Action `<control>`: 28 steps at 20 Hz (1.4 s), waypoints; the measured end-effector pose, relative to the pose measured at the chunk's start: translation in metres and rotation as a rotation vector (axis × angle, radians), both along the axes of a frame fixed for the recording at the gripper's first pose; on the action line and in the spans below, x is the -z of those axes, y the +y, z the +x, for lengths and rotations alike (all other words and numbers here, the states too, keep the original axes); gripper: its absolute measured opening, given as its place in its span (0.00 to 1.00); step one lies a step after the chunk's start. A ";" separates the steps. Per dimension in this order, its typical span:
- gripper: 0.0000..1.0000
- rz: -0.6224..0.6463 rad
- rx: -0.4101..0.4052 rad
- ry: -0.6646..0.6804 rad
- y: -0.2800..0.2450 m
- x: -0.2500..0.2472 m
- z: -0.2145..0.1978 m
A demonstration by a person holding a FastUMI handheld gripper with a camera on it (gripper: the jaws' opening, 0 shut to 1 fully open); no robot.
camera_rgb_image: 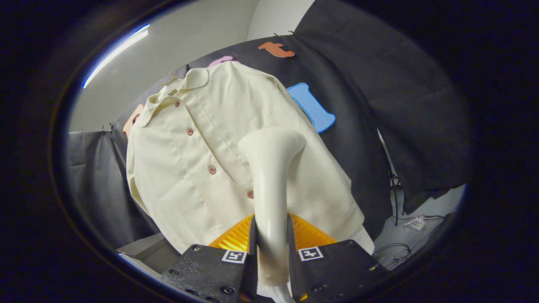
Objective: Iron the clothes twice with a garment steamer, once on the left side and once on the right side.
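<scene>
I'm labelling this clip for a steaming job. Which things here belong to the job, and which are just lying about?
Belong to the job:
- cream shirt, hanging, buttoned
- steamer, its head against the shirt
- hand-held gripper, shut on the steamer's handle

Just lying about:
- cables on the floor beyond the shirt
- small clear packet beside them

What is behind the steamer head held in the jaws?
Behind the steamer head hangs the cream shirt, its button placket just beside. The gripper is shut on the steamer's handle. The head's face and the cloth behind it are hidden.
</scene>
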State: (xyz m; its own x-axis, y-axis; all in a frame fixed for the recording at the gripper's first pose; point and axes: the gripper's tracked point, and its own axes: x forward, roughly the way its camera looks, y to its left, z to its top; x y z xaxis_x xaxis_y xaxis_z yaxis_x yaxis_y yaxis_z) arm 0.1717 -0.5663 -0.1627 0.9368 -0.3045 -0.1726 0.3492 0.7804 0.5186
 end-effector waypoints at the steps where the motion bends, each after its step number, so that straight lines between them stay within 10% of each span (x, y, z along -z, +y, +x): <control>1: 0.30 0.010 0.001 0.005 0.001 0.007 -0.004; 28: 0.30 0.187 0.023 0.193 0.066 0.151 -0.089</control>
